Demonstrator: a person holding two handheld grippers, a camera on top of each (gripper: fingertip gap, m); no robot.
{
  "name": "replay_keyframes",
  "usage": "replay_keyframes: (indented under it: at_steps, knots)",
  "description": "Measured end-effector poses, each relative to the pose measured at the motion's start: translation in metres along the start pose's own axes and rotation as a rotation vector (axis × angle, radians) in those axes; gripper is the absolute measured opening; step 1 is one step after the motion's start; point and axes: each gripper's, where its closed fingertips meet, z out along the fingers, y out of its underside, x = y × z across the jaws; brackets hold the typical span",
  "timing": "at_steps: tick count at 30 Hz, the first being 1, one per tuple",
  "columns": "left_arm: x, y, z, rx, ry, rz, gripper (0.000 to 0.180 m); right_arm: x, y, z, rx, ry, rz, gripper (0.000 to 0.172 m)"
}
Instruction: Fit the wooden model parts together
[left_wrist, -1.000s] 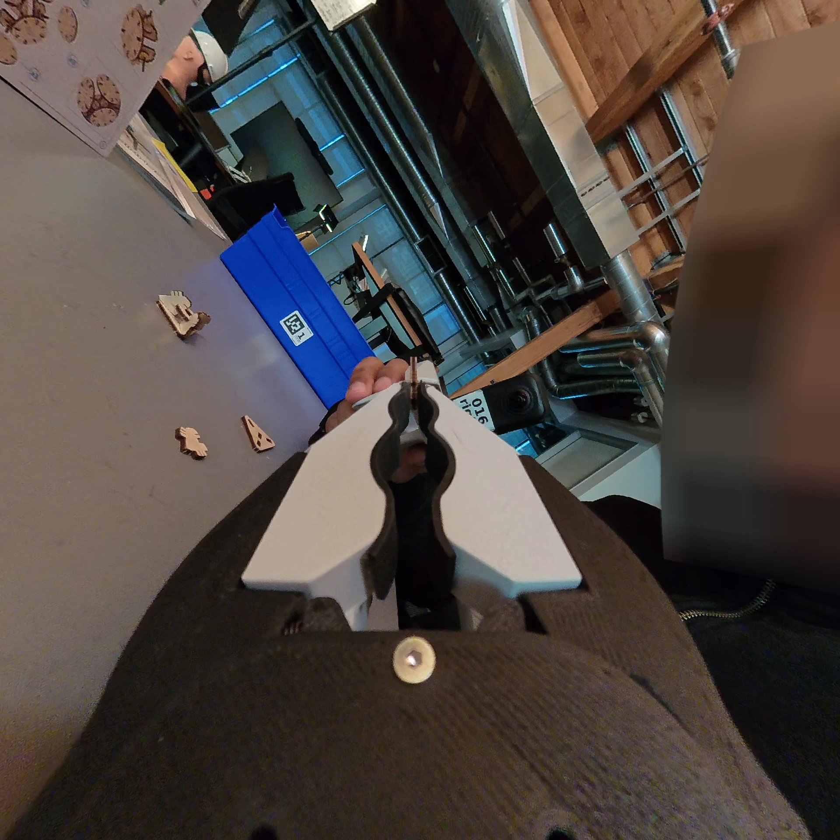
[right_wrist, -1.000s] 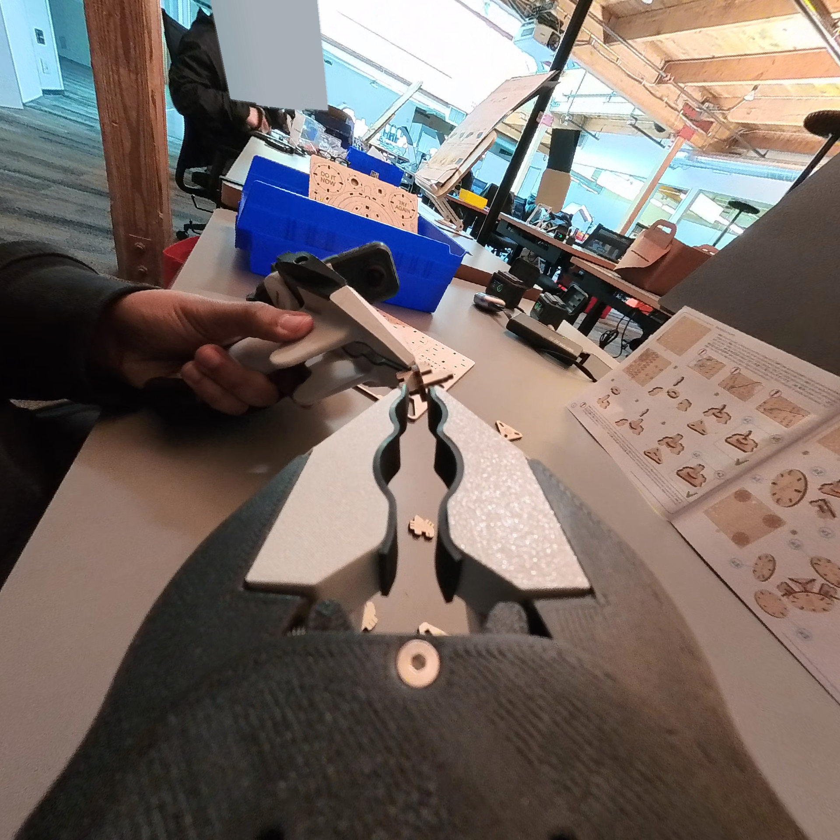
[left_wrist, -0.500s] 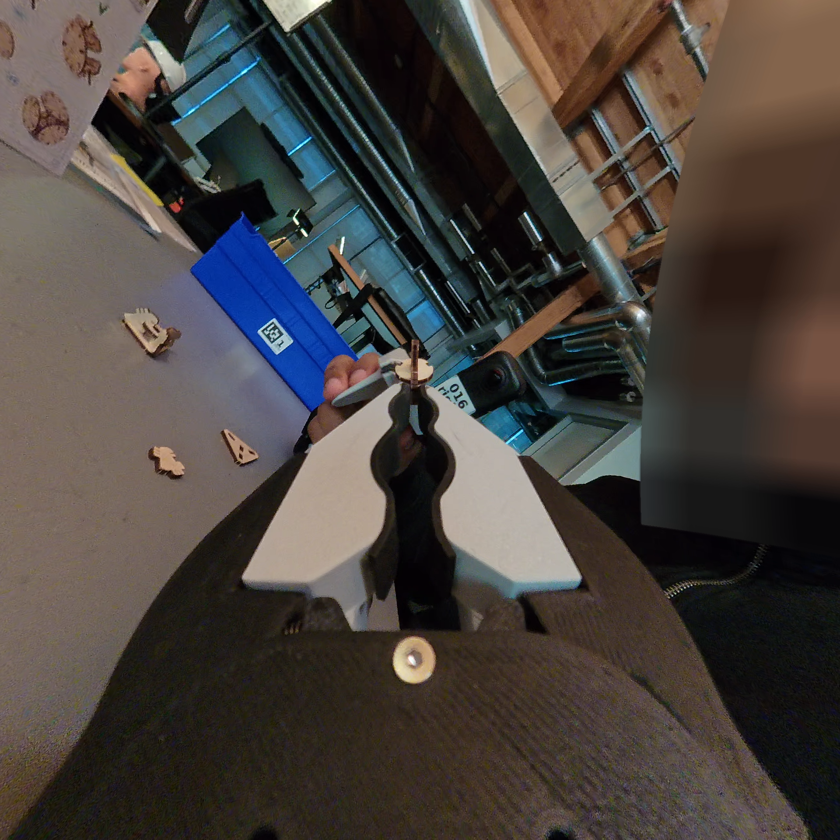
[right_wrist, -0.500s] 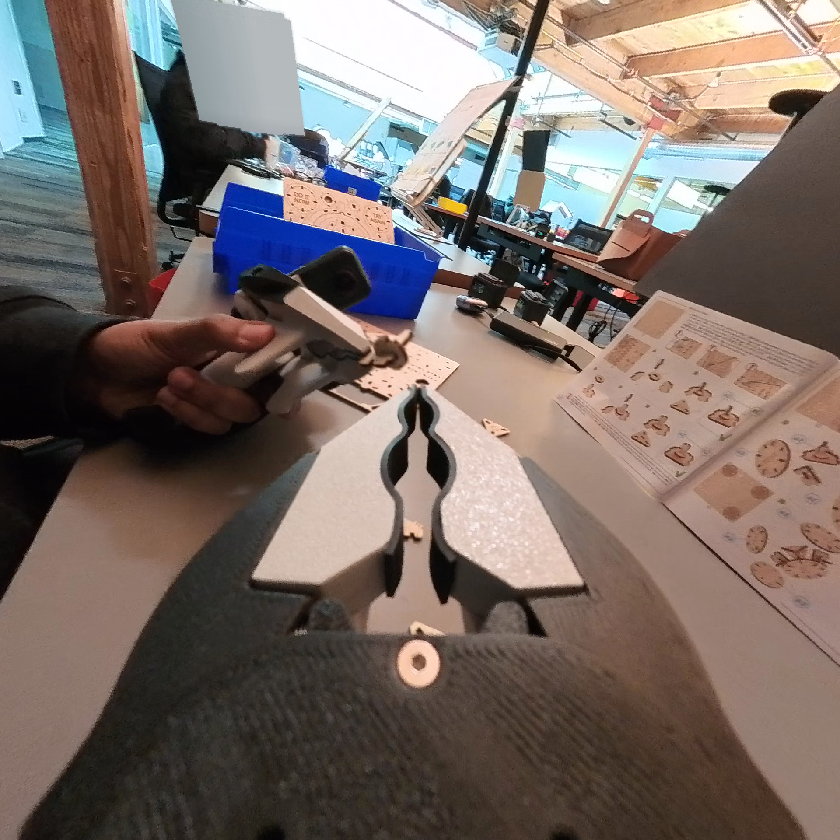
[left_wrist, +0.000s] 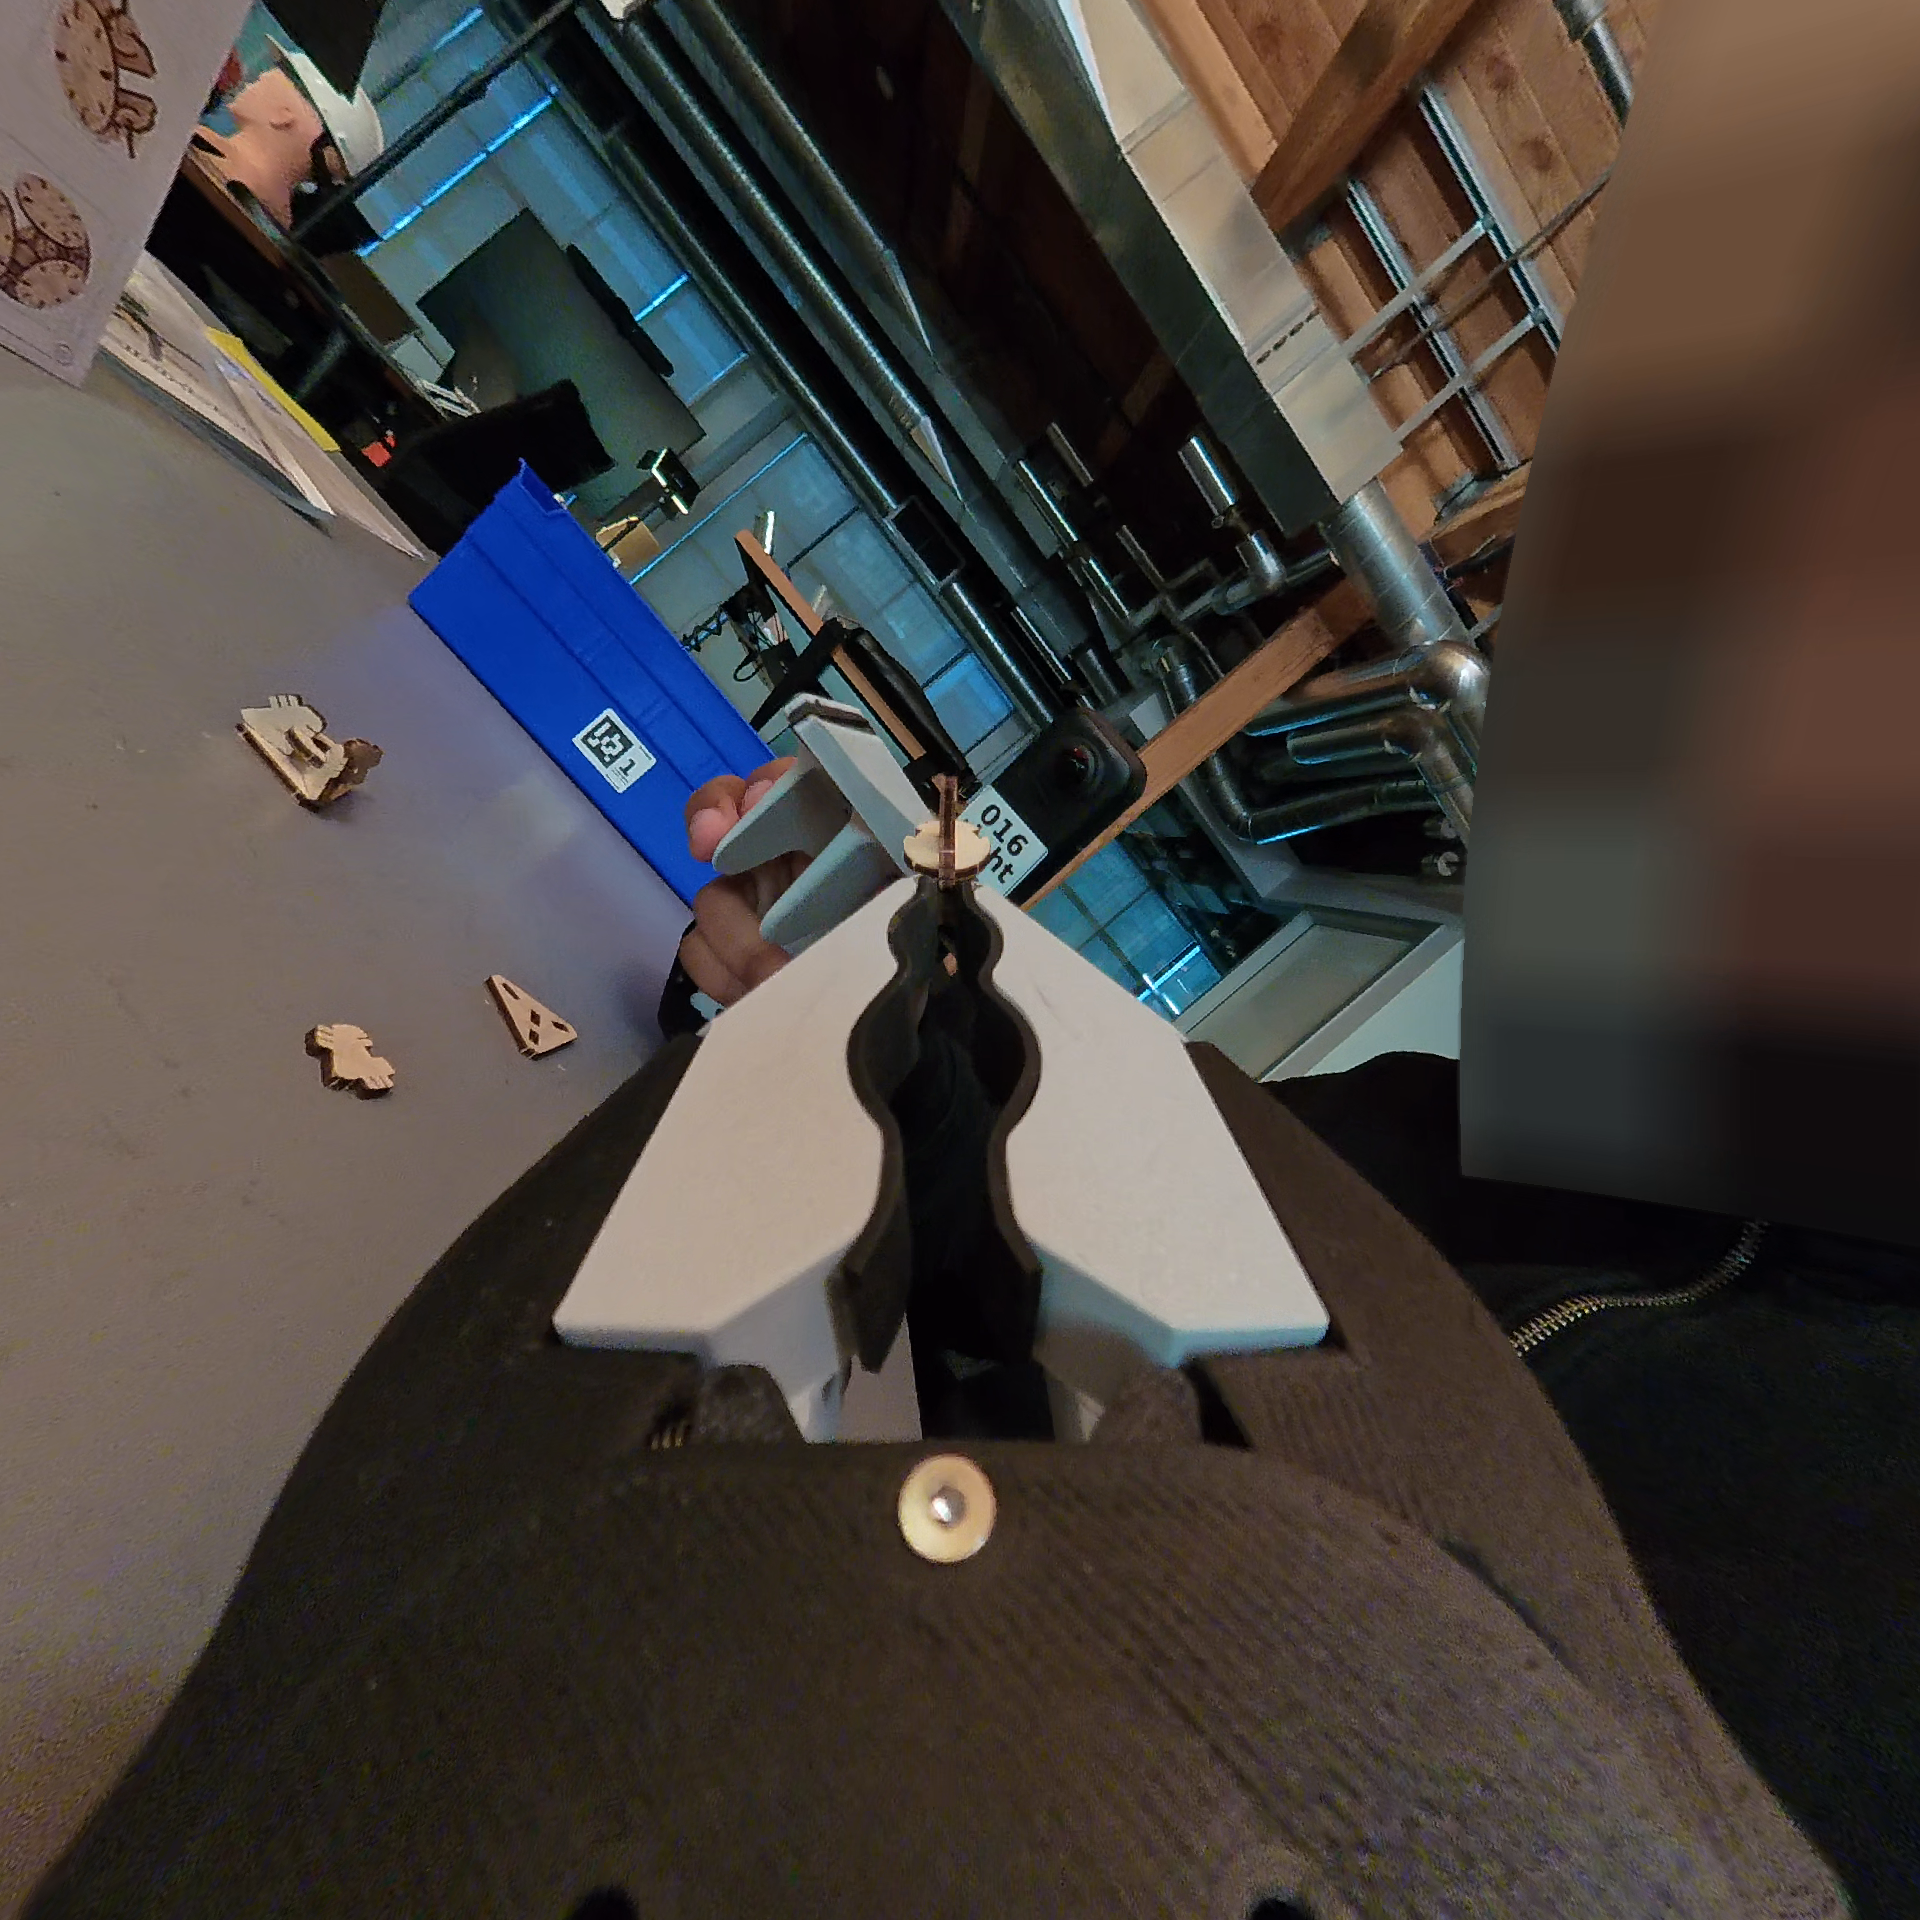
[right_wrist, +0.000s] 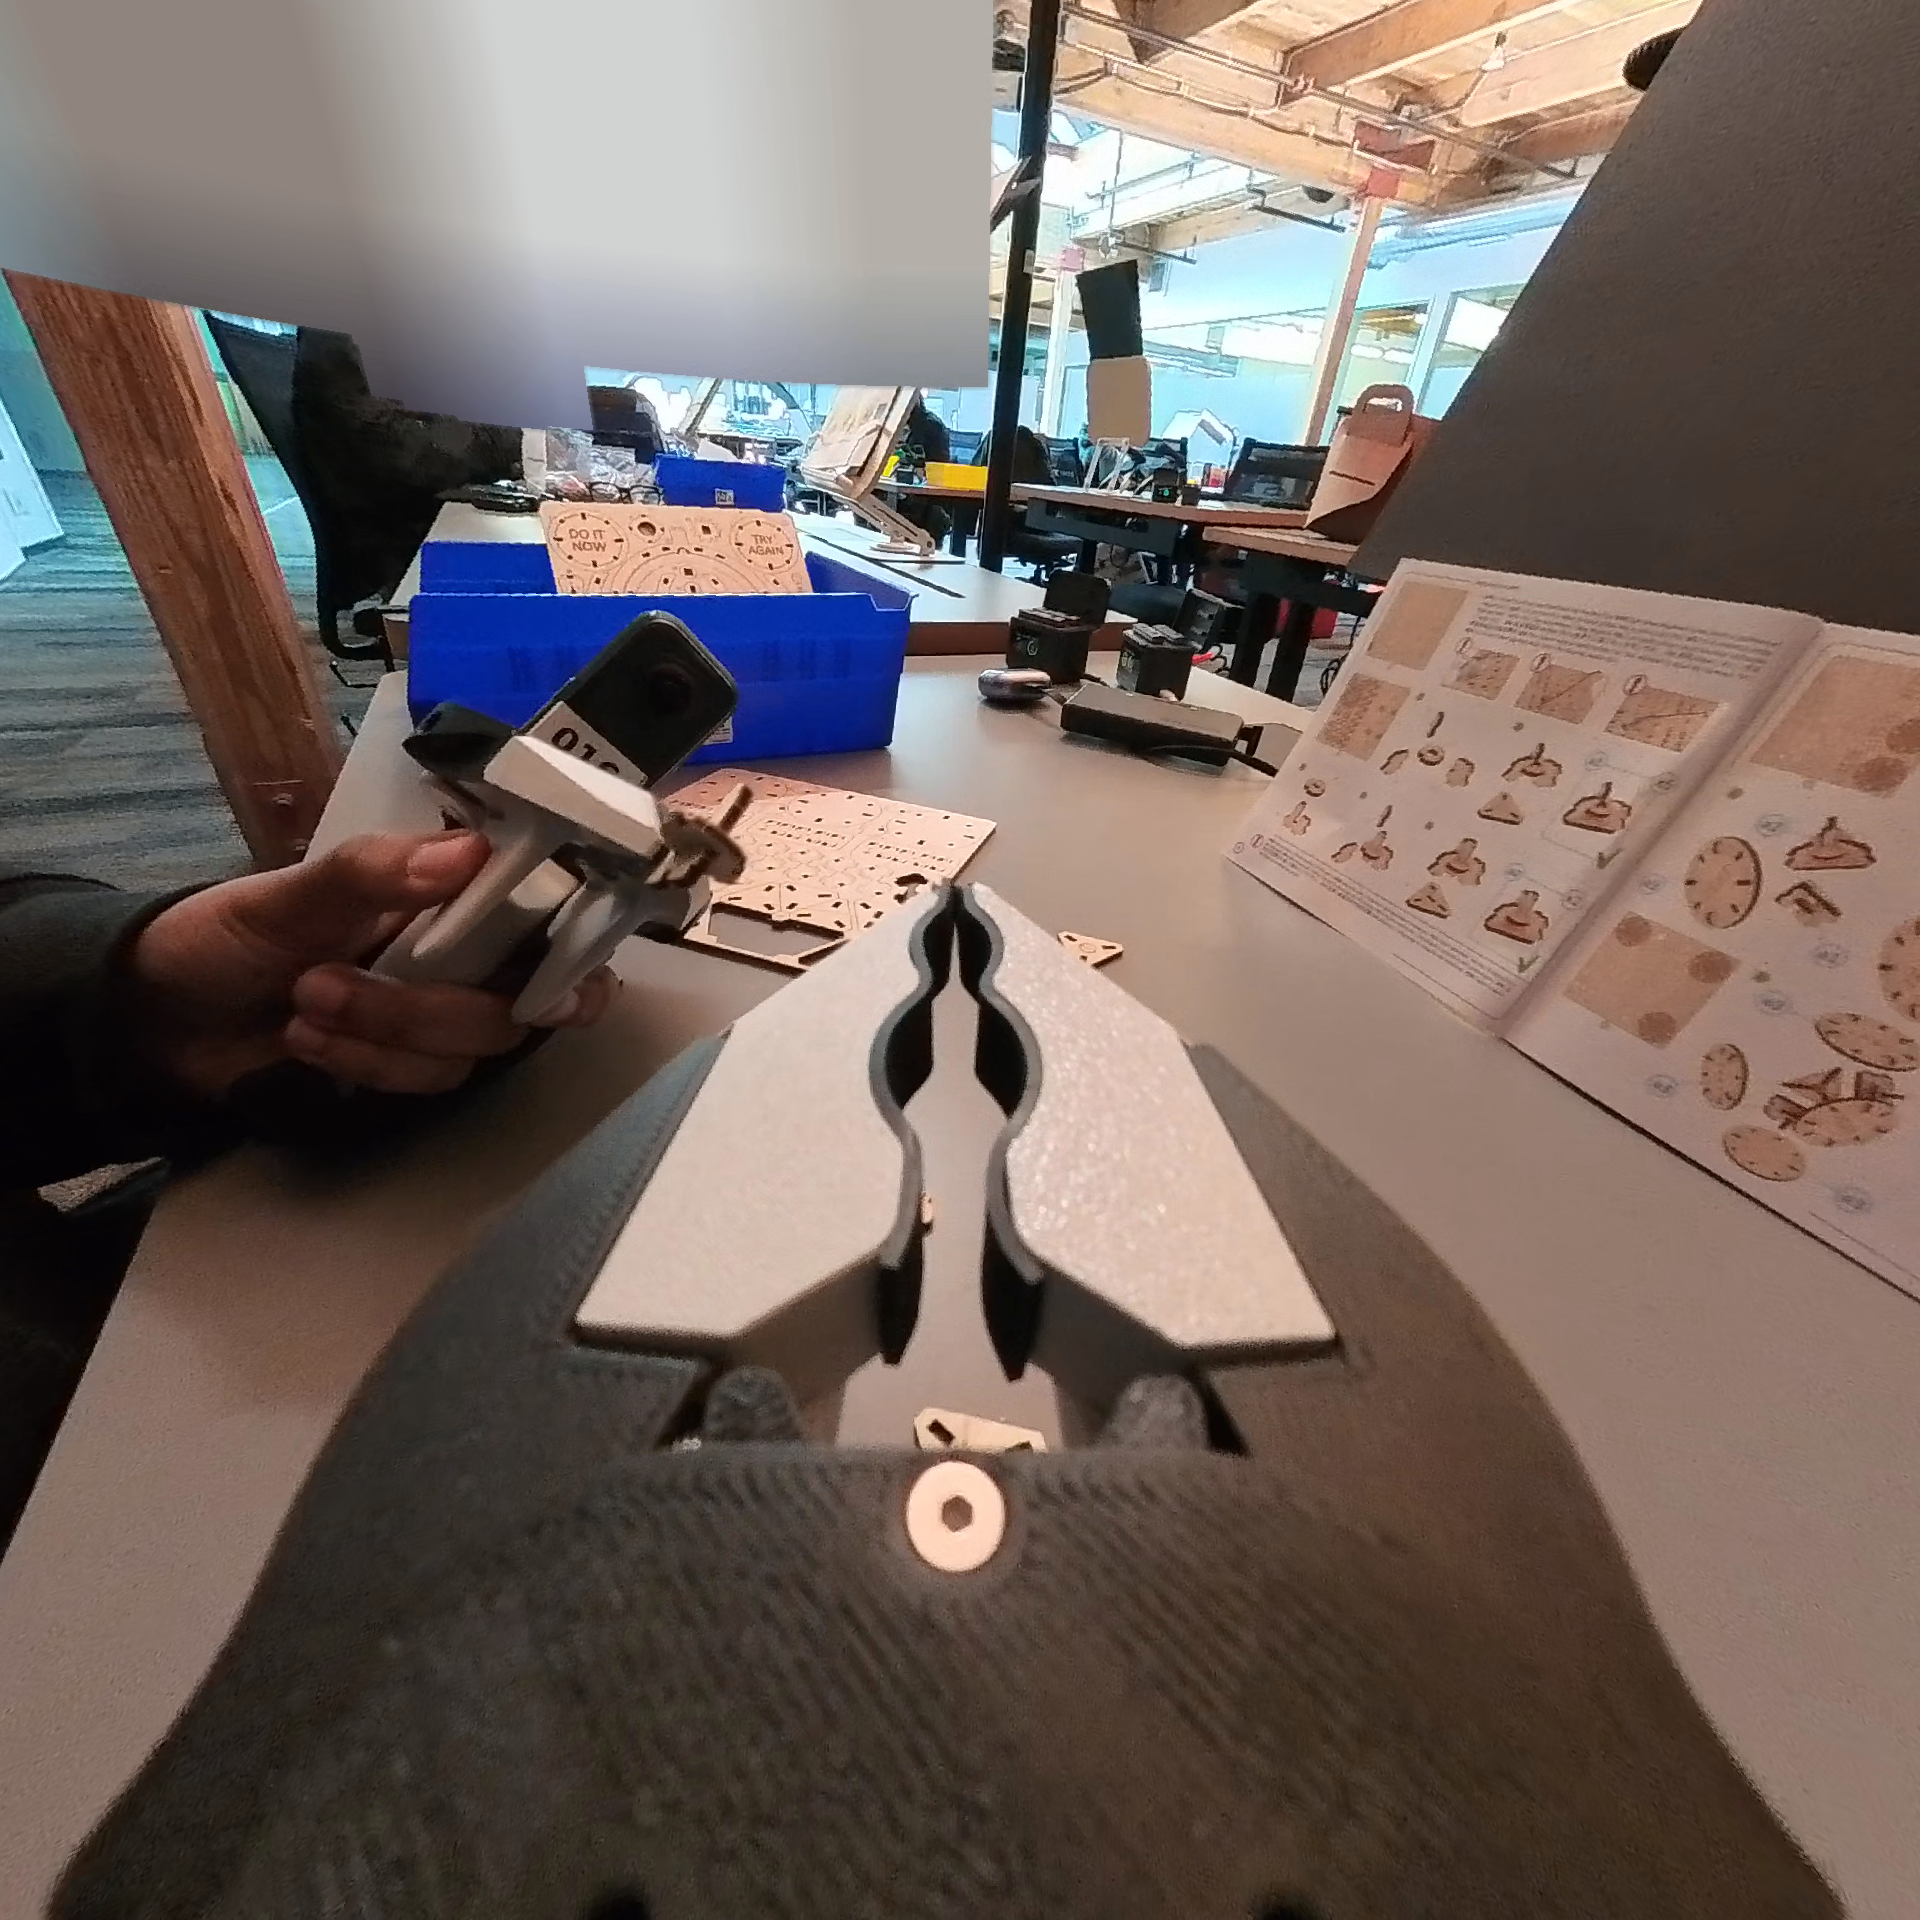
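Observation:
My left gripper (left_wrist: 940, 883) is shut on a small wooden assembly (left_wrist: 943, 844), a thin stick with a round disc on it that stands out past the fingertips. In the right wrist view a hand holds that gripper (right_wrist: 665, 847) above the grey table (right_wrist: 1195, 1039), with the same wooden piece (right_wrist: 712, 840) at its tip. My right gripper (right_wrist: 954, 894) is shut, its pads meeting at the tip, and sits to the right of the left gripper, apart from it. The right gripper's camera (left_wrist: 1075, 769) shows just behind the held piece in the left wrist view.
A wooden part sheet (right_wrist: 831, 862) lies before a blue bin (right_wrist: 665, 665) that holds another sheet. An open instruction booklet (right_wrist: 1558, 831) lies at the right. Loose wooden pieces (left_wrist: 351, 1058) (left_wrist: 528, 1018) (left_wrist: 307, 748) (right_wrist: 1091, 948) lie on the table. A black adapter (right_wrist: 1153, 717) lies farther back. Spacing between my two grippers at the tips: around 6 centimeters.
My right gripper was slightly open at the wooden piece in the left gripper, then drew back and shut. A disc now shows on the stick. The left gripper kept its hold.

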Motion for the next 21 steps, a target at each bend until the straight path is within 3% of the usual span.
replay_keyframes:
  at_steps: [21]
  knots:
    - [-0.0002,0.0031,0.002,-0.017,-0.007,0.009,0.0,-0.0013,0.0013,0.0012,-0.011,0.0,-0.007,0.0]
